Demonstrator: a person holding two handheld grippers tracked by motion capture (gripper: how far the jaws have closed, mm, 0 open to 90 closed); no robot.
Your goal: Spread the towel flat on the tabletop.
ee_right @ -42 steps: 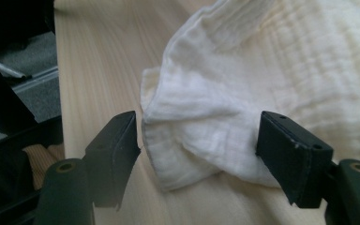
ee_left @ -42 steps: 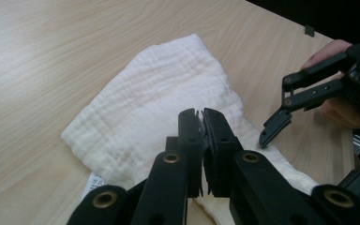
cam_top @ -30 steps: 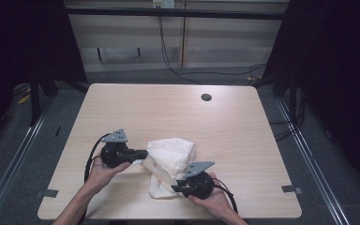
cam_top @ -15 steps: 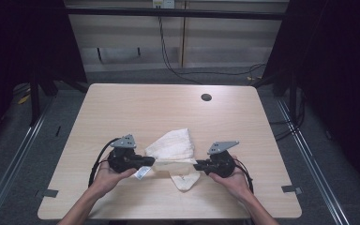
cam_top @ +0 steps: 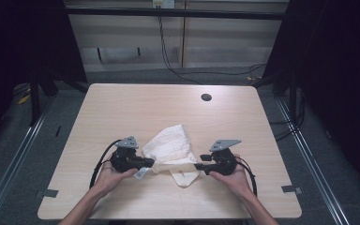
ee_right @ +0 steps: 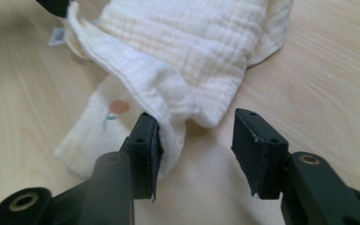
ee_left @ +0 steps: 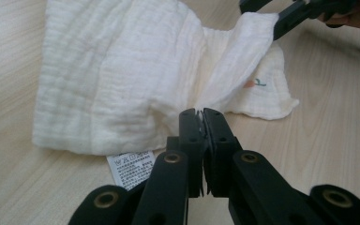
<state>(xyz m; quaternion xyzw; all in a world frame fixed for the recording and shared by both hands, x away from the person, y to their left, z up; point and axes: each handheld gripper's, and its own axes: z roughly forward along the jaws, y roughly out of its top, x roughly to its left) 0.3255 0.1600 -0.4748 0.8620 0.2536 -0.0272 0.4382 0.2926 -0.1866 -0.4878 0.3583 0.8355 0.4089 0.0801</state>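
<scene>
A white crinkled cloth (cam_top: 171, 145) lies rumpled on the wooden table (cam_top: 122, 108), with a small flower print (ee_right: 118, 107) on one corner and a care label (ee_left: 131, 168) near my left hand. My left gripper (cam_top: 146, 162) is shut on the cloth's near edge, which is pinched between its jaws (ee_left: 200, 115). My right gripper (cam_top: 198, 166) holds its jaws apart (ee_right: 194, 140); they have just been opening. The cloth's folded corner (ee_right: 187, 42) hangs between them and rests against one pad (ee_right: 152, 150) only. A band of cloth runs between the two grippers.
A round cable hole (cam_top: 206, 97) sits in the table's far right part. Bare wood surrounds the cloth on all sides. Both forearms come in from the near edge. Dark frames and floor cables lie beyond the table.
The hands have moved apart, the right one toward the right, drawing the cloth's near edge out between them. The cloth has spread from a bunched heap into a flatter shape.
</scene>
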